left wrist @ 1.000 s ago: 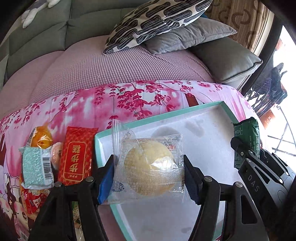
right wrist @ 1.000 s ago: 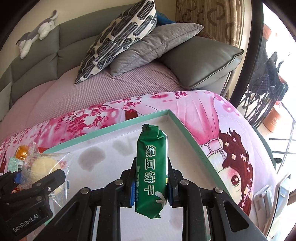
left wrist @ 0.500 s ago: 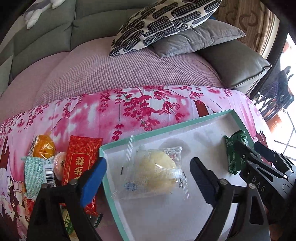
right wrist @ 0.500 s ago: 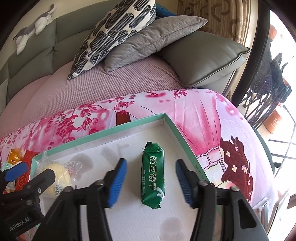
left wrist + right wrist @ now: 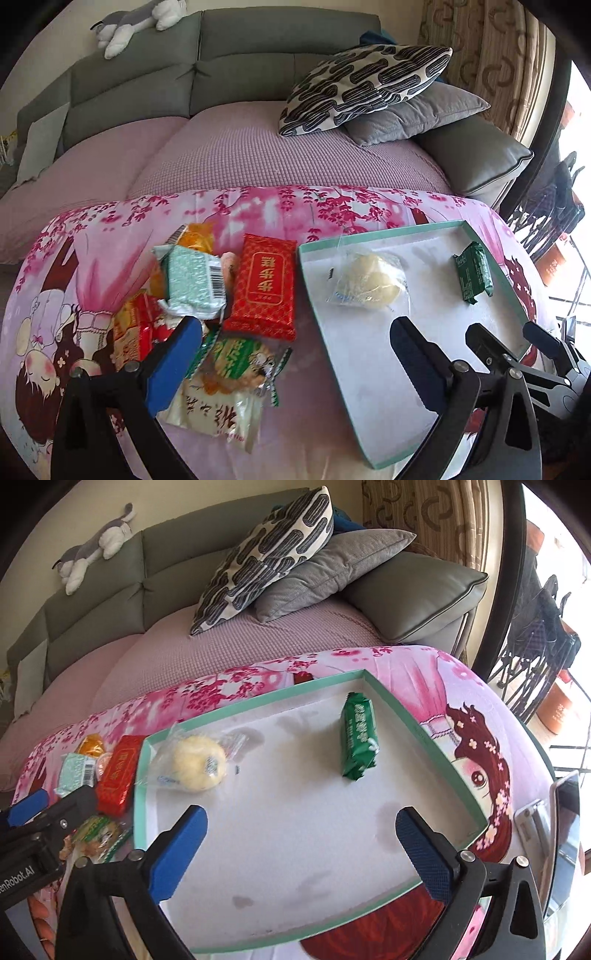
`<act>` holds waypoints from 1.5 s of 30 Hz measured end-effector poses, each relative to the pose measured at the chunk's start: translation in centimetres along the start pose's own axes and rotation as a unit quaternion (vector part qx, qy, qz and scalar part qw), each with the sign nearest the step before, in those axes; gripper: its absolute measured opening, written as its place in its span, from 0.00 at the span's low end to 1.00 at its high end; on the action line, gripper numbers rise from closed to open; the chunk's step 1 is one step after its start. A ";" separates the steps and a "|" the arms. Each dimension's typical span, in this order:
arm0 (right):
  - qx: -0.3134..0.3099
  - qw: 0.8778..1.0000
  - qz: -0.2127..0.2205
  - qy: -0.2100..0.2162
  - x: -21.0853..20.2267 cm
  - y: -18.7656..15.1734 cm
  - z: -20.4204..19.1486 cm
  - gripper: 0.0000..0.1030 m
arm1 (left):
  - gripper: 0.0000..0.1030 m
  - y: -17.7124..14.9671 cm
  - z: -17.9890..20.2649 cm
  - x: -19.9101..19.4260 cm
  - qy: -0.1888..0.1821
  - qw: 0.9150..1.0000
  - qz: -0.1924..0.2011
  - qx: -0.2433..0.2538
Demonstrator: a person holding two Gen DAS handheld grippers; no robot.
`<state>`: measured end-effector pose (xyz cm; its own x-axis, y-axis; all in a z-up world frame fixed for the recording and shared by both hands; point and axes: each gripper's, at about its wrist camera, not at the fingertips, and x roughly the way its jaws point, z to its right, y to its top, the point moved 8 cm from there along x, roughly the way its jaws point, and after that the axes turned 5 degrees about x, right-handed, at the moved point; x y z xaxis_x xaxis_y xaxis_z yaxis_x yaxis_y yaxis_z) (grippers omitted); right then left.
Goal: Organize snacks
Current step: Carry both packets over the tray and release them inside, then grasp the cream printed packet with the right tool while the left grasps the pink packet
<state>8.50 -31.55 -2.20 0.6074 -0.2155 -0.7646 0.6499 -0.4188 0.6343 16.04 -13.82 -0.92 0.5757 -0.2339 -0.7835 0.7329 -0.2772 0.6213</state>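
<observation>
A white tray with a teal rim (image 5: pixel 380 230) (image 5: pixel 258 698) lies on the pink floral cloth. In it lie a yellow bun in clear wrap (image 5: pixel 369 282) (image 5: pixel 199 762) and a green biscuit pack (image 5: pixel 474 273) (image 5: pixel 358 738), well apart. My left gripper (image 5: pixel 295 332) hangs over the tray's left edge and the loose snack pile, its jaws opening with nothing between them. My right gripper (image 5: pixel 301 818) hovers over the tray's near half, its jaws also opening and empty. Left of the tray lie a red packet (image 5: pixel 266 284), a mint packet (image 5: pixel 192 284) and a clear pack with a green label (image 5: pixel 229 369).
Behind the cloth stretches a sofa with a mauve cover (image 5: pixel 258 155), a patterned pillow (image 5: pixel 362 85) and grey cushions. A plush toy (image 5: pixel 92 559) lies on the backrest. A phone (image 5: pixel 565 834) rests at the table's right edge, and a chair frame stands beyond.
Both grippers opened and let go: the bun and the green pack now lie in the tray. Both drew back, and the left one shifted left toward the snack pile.
</observation>
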 end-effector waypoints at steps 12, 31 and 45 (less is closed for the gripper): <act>-0.040 0.998 0.005 0.048 -2.0 -2.9 -8.4 1.00 | 0.99 -3.9 -10.2 -5.2 0.136 0.989 0.036 -0.051; -0.119 0.991 -0.052 0.024 -2.7 -7.0 -18.2 1.00 | 0.99 -11.7 -21.4 -4.2 0.133 0.972 -0.096 -0.171; -0.142 0.983 -0.110 0.050 4.2 -11.6 -23.3 1.00 | 0.99 -14.0 -25.7 -1.1 0.105 0.951 -0.150 -0.248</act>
<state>14.13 -7.01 -10.10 0.4714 -0.0529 -0.8803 0.8626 -0.1801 0.4727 14.46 14.26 -8.99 0.3358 -0.0087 -0.9419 0.9263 0.1845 0.3285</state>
